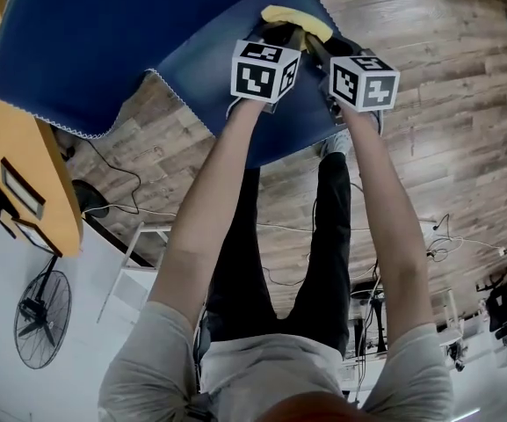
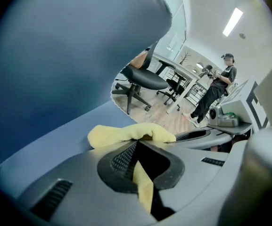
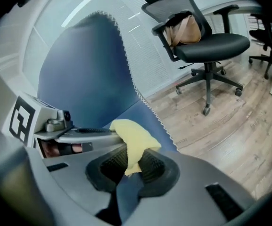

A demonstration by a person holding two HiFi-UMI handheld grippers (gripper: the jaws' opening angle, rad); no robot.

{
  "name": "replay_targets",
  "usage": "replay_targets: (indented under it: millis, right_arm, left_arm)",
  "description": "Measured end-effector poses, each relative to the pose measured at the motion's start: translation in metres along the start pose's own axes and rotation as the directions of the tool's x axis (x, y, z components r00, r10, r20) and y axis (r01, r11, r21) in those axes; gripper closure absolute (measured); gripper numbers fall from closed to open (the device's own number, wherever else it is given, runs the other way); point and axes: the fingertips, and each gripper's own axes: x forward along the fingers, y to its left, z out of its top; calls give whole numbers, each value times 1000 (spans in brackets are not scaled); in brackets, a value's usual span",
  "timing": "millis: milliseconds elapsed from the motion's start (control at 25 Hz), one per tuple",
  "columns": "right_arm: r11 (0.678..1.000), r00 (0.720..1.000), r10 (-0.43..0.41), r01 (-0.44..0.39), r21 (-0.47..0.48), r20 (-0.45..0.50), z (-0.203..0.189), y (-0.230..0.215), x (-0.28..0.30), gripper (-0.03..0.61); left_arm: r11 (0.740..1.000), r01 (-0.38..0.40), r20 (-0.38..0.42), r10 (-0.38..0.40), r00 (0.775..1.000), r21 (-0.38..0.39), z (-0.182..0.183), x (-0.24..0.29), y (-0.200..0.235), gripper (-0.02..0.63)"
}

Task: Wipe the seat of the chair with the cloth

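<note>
My left hand-held gripper (image 2: 138,160) and right hand-held gripper (image 3: 129,162) both clamp the crumpled yellow cloth (image 1: 295,19) resting on the blue fabric chair seat (image 1: 293,126); I judge wiping barely begun, most seat remaining

Place: an open-plan office or workroom.
Seating: a black swivel office chair (image 3: 206,46) on a castor base, with a brown bag on it; more like it show in the left gripper view.
Furniture: a long white desk (image 2: 178,72) beyond those chairs.
Floor: wood-look planks (image 1: 464,139) with loose cables (image 1: 438,227) trailing across.
Lighting: a strip light (image 2: 233,21) in a white ceiling.
Other signs: a pedestal fan (image 1: 40,310); a standing person (image 2: 216,91) near the desks.
</note>
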Motion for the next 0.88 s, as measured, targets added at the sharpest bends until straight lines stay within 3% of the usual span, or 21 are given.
replay_targets:
  millis: [360, 560, 880]
  right_arm:
    - [986, 999, -30, 23, 163, 37, -26, -28, -33, 514]
    - [985, 997, -70, 64, 161, 33, -34, -25, -37, 515]
    - [992, 994, -97, 101, 75, -59, -64, -10, -37, 515]
  left_arm:
    - [1000, 26, 22, -26, 999, -2, -10, 11, -45, 588]
    - [996, 66, 52, -63, 997, -56, -19, 4, -49, 588]
    - [992, 72, -41, -69, 997, 102, -53, -9, -59, 588]
